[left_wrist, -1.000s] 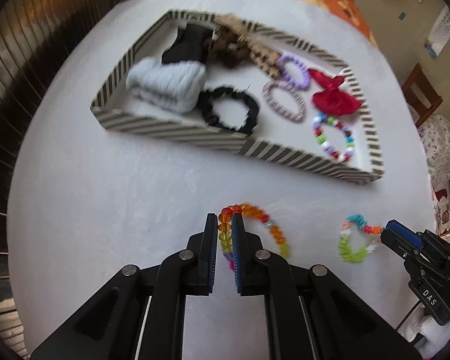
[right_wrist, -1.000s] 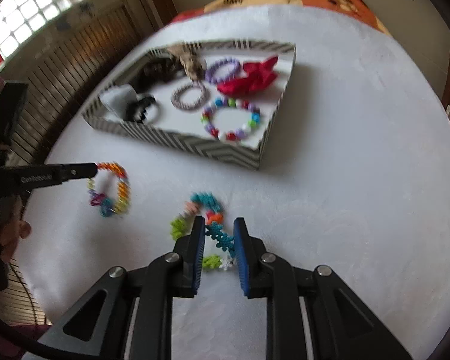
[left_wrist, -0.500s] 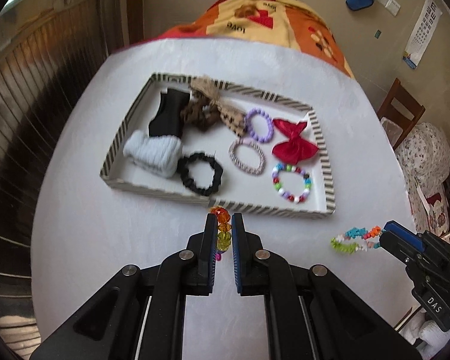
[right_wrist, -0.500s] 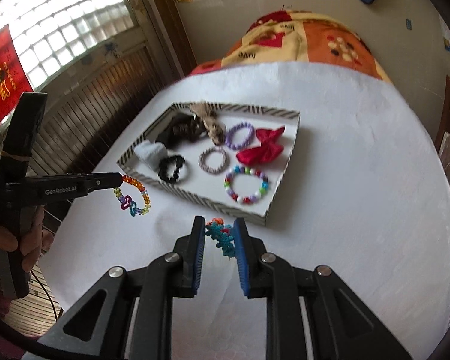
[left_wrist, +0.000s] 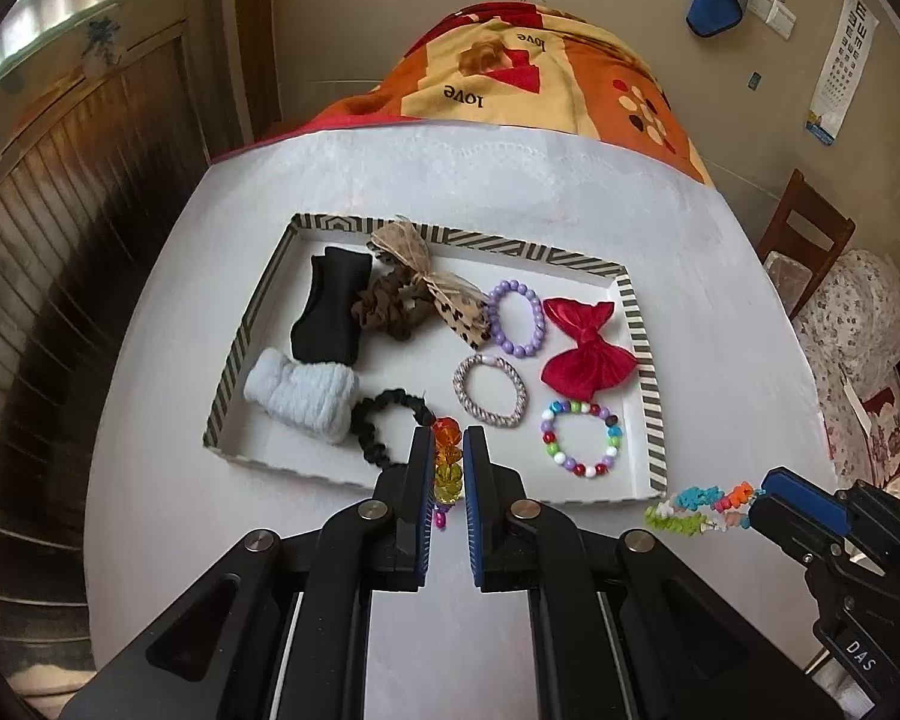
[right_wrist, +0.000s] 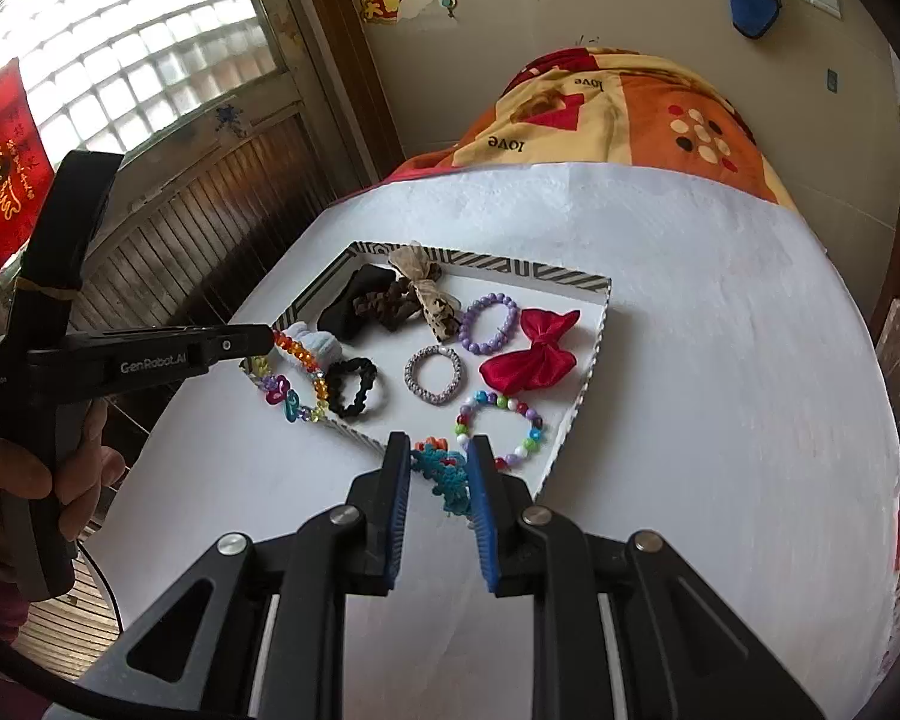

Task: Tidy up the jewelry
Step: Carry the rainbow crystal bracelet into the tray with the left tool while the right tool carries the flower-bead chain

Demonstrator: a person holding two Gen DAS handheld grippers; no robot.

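My left gripper (left_wrist: 448,468) is shut on an orange-and-yellow crystal bead bracelet (left_wrist: 446,462) and holds it in the air near the striped tray's (left_wrist: 234,360) front edge. From the right wrist view this bracelet (right_wrist: 297,381) hangs from the left gripper (right_wrist: 267,337) over the tray's near left corner. My right gripper (right_wrist: 438,468) is shut on a teal, orange and green chunky bracelet (right_wrist: 447,474), held above the tray's (right_wrist: 594,354) front right edge. It also shows in the left wrist view (left_wrist: 699,507) beside the right gripper (left_wrist: 762,495).
The tray holds a black scrunchie (left_wrist: 387,426), a white knitted band (left_wrist: 300,396), a black band (left_wrist: 330,306), a brown scrunchie (left_wrist: 384,306), a purple bead bracelet (left_wrist: 516,318), a red bow (left_wrist: 588,342), a woven bracelet (left_wrist: 489,390) and a multicoloured bead bracelet (left_wrist: 579,438). A chair (left_wrist: 804,234) stands right.
Both grippers have lifted their bracelets off the white table and risen well above it, drawing back so the whole tray shows. The bracelets now hang in the air.
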